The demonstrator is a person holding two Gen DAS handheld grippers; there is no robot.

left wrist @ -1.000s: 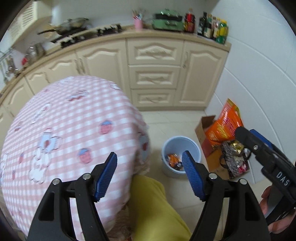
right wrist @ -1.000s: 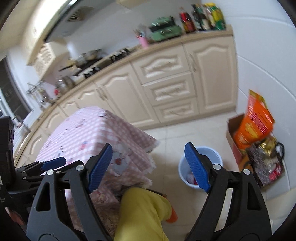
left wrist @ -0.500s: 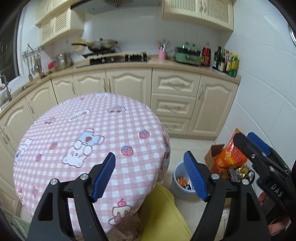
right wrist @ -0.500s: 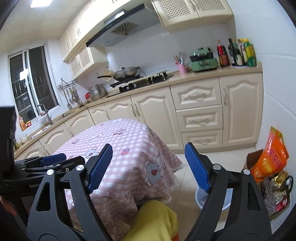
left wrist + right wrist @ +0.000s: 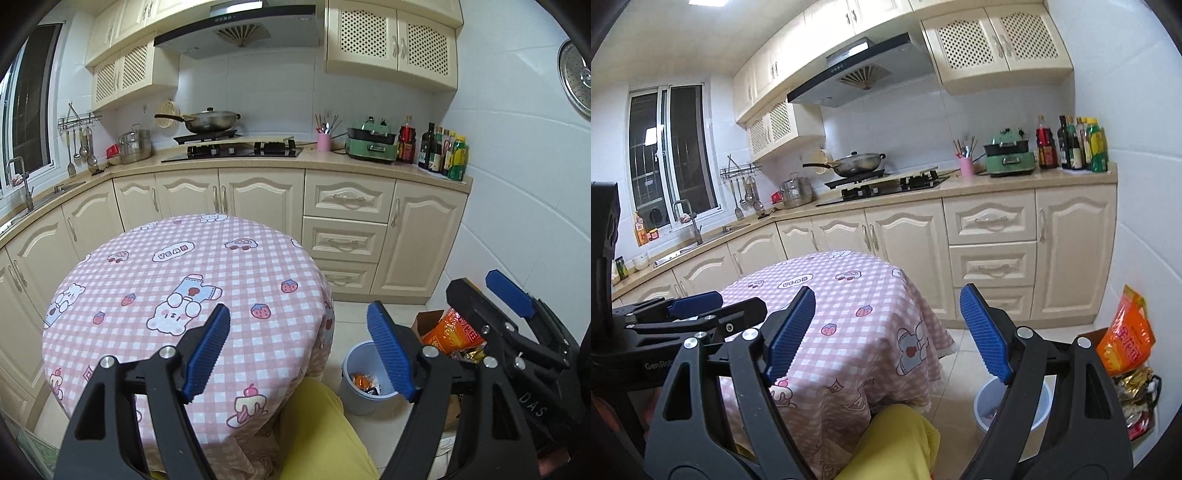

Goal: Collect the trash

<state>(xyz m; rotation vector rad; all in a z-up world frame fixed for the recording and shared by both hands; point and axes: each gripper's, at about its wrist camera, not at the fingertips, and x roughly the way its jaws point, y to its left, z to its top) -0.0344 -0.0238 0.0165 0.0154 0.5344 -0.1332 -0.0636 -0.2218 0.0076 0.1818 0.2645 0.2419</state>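
A light blue trash bin (image 5: 360, 398) stands on the floor right of the round table, with orange wrappers (image 5: 364, 381) inside; it also shows in the right wrist view (image 5: 982, 410). My left gripper (image 5: 301, 354) is open and empty, held above the near edge of the pink checked tablecloth (image 5: 177, 280). My right gripper (image 5: 886, 334) is open and empty, held level beside it; it appears at the right of the left wrist view (image 5: 491, 299). No loose trash shows on the table top.
A cardboard box with an orange snack bag (image 5: 452, 334) and shiny wrappers (image 5: 1134, 384) sits on the floor by the right wall. Cream cabinets (image 5: 347, 229) and a countertop with stove, wok and bottles run behind. My yellow-trousered leg (image 5: 321, 435) is below.
Both grippers have tilted upward, so the views rose from the floor and bin to the cabinets and range hood. Both stayed open and empty.
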